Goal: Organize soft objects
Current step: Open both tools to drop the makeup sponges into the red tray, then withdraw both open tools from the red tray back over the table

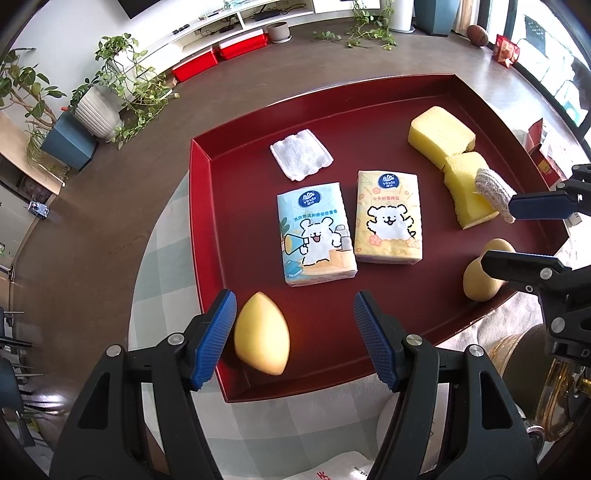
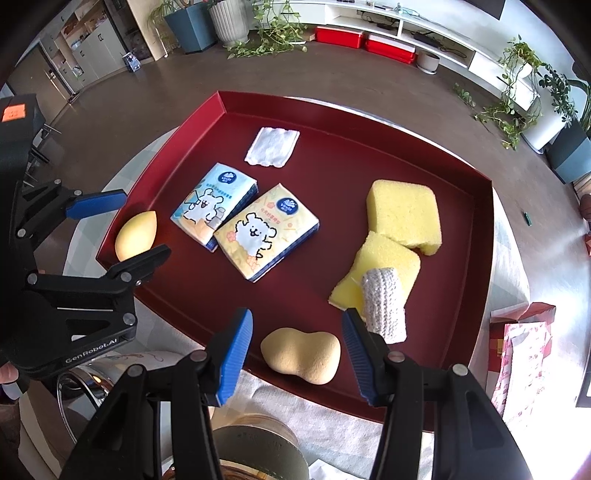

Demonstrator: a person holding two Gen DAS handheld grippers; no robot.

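Now both grippers' fingers gape empty over the red tray's near edge.

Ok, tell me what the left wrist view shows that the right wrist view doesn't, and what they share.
Only the left wrist view: a brown ball on the far floor, and the left gripper seen from behind, egg-shaped sponge between its open fingers.

Only the right wrist view: the whole peanut-shaped sponge, between the right gripper's open fingers, and a pink printed box beside the tray.

Both: the red tray, two tissue packs, white cotton pad, two yellow sponge blocks, knitted roll, red bins.
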